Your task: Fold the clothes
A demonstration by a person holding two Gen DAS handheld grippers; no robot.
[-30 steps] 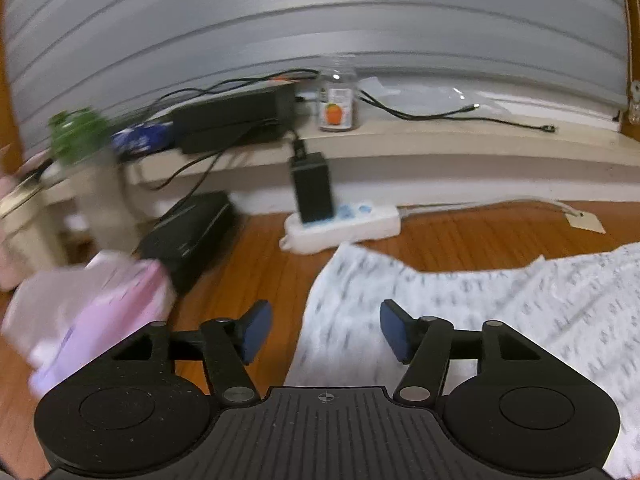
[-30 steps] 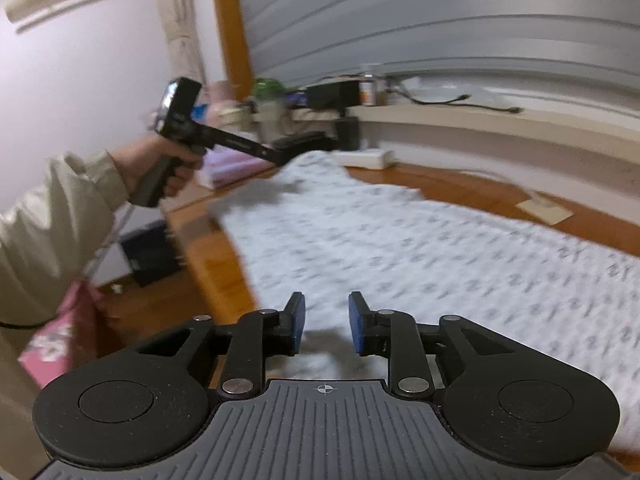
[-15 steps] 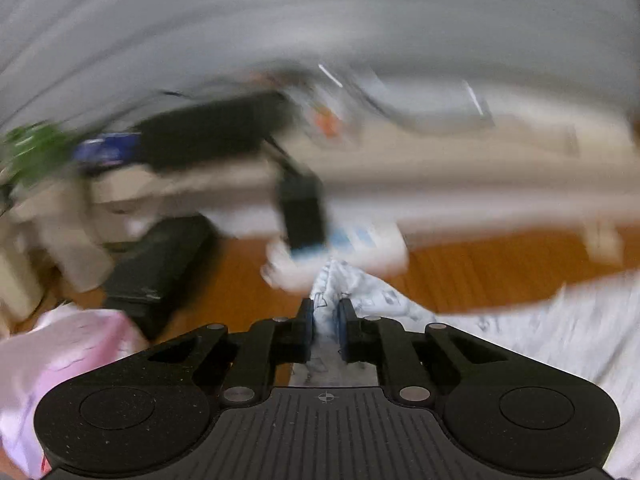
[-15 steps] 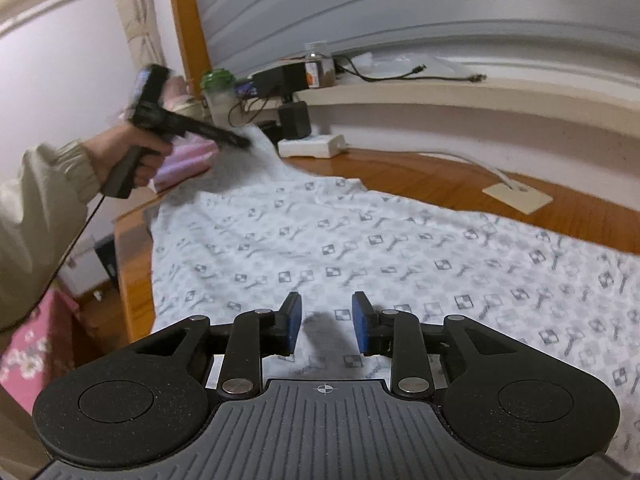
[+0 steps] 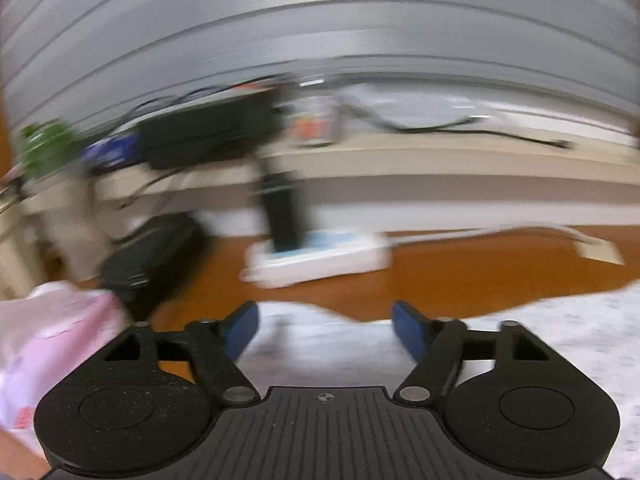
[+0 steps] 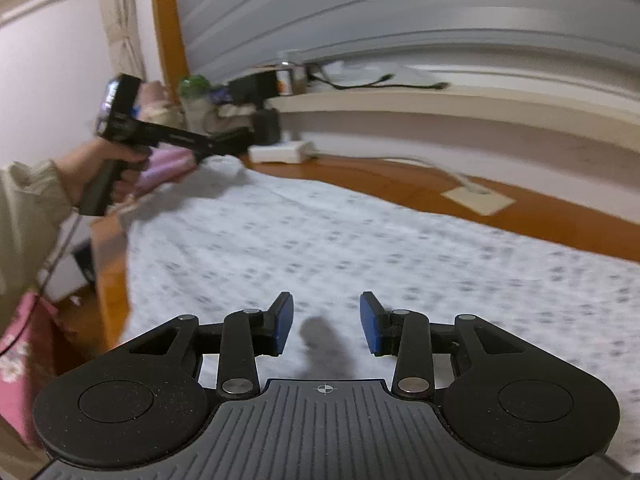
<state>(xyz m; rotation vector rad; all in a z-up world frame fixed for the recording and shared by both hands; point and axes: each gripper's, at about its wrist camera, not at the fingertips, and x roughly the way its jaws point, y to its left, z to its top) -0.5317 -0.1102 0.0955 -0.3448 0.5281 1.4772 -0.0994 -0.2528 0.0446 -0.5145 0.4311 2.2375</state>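
A white garment with small grey prints (image 6: 360,240) lies spread flat over the wooden table (image 6: 520,208). In the left wrist view its far edge (image 5: 320,332) lies under my left gripper (image 5: 325,326), whose jaws are opening wide with the cloth below them and nothing pinched. The right wrist view shows the same left gripper (image 6: 224,146) held by a hand (image 6: 108,164) over the garment's far left corner. My right gripper (image 6: 325,324) hovers over the near part of the garment, its jaws opening, blue pads apart, no cloth between them.
A white power strip (image 5: 316,260) with a black plug lies on the table beyond the cloth. Pink folded clothes (image 5: 52,340) sit at the left edge. A shelf (image 6: 440,100) along the wall holds cables, a jar and a black box. A paper tag (image 6: 478,200) lies near the right.
The left gripper pinched the garment's edge half a second ago and has let it go, jaws now wide. The right gripper's jaws have widened over the cloth.
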